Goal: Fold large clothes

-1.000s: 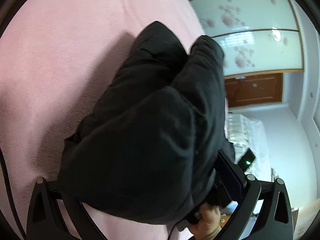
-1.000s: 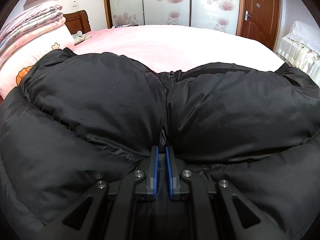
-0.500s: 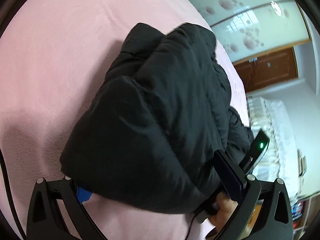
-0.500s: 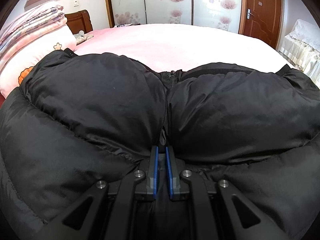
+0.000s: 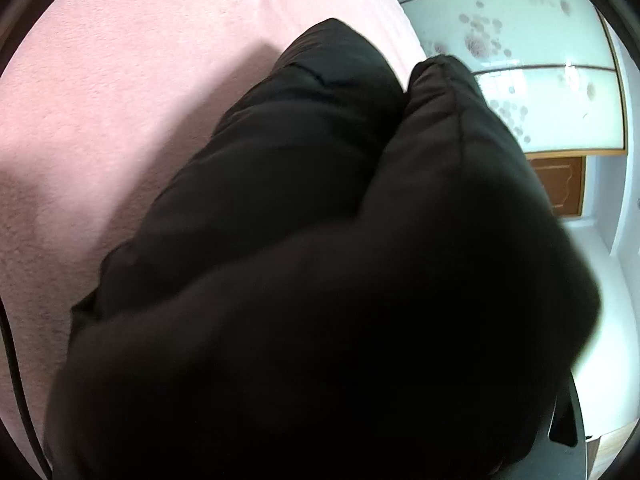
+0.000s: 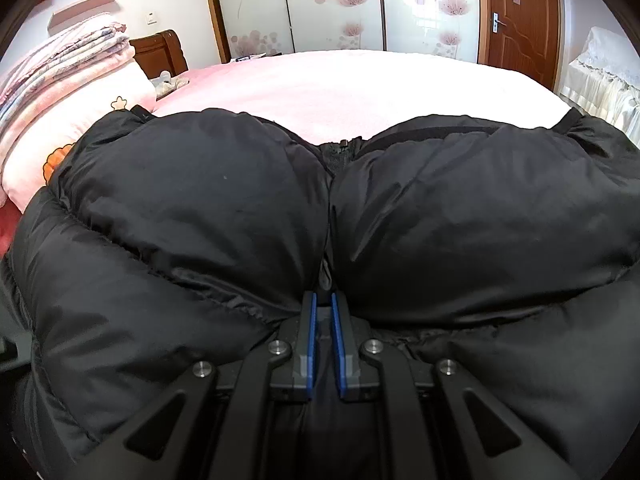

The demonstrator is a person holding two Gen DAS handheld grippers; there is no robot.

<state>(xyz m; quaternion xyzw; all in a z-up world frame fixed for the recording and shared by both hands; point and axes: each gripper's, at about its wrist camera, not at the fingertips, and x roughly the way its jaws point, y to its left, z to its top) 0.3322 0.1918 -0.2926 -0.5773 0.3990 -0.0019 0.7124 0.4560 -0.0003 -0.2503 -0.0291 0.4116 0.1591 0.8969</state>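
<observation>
Pink bed, black jacket puffed on it. Right gripper jaws pinching jacket at zipper seam. Left gripper hidden under fabric, state unclear. Best: keep pinch firm, press air out, fold evenly.

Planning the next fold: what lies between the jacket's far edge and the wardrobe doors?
In the right wrist view, only bare pink bed cover lies between the black puffer jacket and the flowered wardrobe doors.
</observation>
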